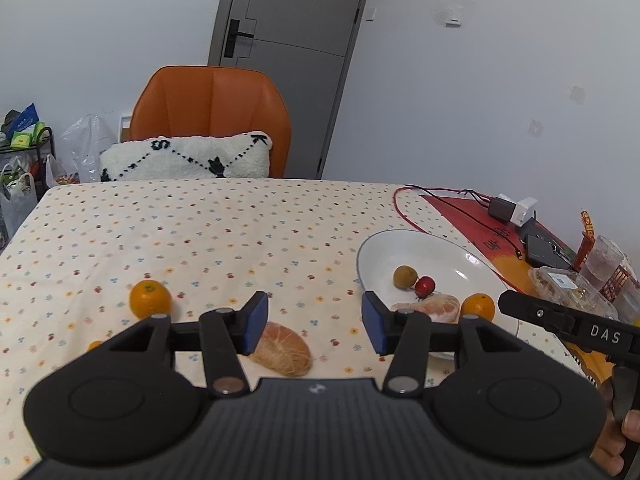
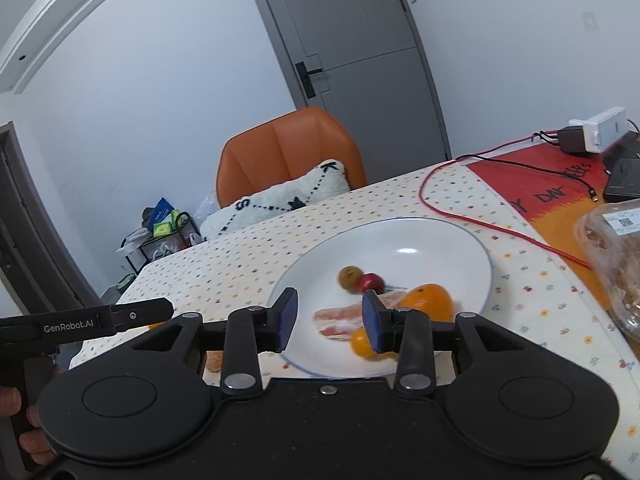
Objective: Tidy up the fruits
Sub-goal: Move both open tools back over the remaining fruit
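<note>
Orange chair [image 1: 212,116] behind the surface's [image 1: 200,232] far edge, white patterned cushion [image 1: 186,158] on its seat. Grey door [image 1: 296,40] behind the chair. Wire rack [image 1: 24,148] left of the chair. Red cable [image 2: 480,220], chargers [image 1: 514,208] right of the chair.

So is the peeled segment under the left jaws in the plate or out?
Out. The peeled segment lies on the tablecloth, left of the plate.
</note>
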The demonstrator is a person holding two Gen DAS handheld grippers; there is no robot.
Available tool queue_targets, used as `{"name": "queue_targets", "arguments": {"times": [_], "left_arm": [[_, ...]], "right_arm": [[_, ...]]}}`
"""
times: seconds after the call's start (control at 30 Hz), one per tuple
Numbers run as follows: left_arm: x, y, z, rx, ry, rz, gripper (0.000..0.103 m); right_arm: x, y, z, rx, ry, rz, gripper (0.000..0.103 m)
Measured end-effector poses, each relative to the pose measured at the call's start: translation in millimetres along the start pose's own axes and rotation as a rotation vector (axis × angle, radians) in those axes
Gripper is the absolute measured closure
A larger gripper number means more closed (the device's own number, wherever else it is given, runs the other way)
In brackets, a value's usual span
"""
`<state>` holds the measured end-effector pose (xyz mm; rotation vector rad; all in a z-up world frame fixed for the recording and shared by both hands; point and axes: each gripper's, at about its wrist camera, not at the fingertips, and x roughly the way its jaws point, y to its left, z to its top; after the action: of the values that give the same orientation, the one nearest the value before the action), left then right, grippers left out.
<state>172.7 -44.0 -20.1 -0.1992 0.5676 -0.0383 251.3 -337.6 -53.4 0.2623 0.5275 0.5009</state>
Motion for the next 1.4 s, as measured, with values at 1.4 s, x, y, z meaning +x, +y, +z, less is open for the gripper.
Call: {"name": "queue_targets", "arguments": {"times": [1.4], "left_arm": [[-27.3, 108.9, -29.7, -0.120, 0.022, 0.128, 0.020]], "right_arm": [[45.6, 95.0, -25.6, -0.142, 0.103, 0.113, 0.046]]}}
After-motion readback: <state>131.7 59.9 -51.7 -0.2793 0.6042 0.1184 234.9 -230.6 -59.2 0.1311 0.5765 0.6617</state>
